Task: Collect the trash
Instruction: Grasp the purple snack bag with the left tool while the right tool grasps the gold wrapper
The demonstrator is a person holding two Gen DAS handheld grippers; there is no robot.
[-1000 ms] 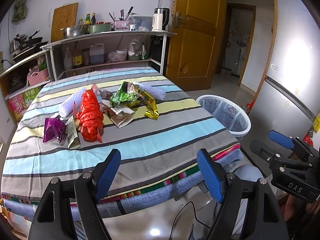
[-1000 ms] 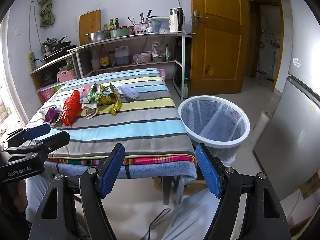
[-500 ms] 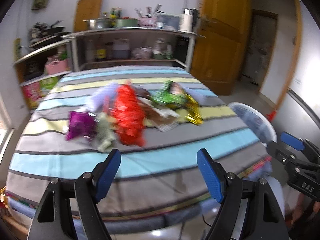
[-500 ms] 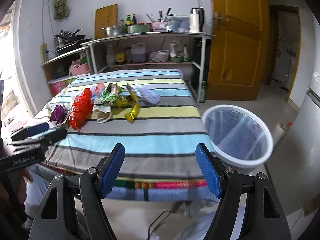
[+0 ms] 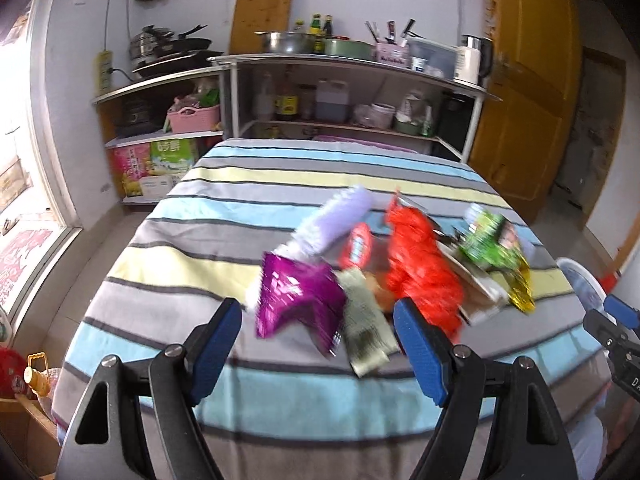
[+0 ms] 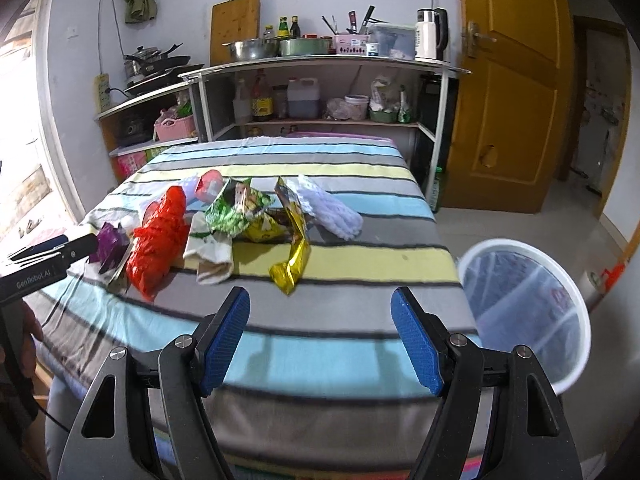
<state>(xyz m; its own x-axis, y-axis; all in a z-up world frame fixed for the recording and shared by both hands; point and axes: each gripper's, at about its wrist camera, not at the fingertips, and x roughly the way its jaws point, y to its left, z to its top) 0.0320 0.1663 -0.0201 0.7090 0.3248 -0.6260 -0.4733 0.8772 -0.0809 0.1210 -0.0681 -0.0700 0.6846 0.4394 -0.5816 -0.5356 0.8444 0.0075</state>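
Observation:
Trash lies in a heap on the striped table: a purple foil wrapper, a red crumpled bag, a green snack bag, a gold foil wrapper and a white mesh sleeve. My left gripper is open, low over the table, with the purple wrapper just ahead between its fingers. My right gripper is open above the near table edge, empty. A white bin with a clear liner stands right of the table.
Metal shelves with pots, bottles and a kettle stand behind the table. A wooden door is at the back right. A window is on the left. A hand holds the left gripper's handle.
Both grippers have moved forward over the table. The left one swung left toward the purple wrapper, which is now close. The right one came nearer the heap. Both stay open.

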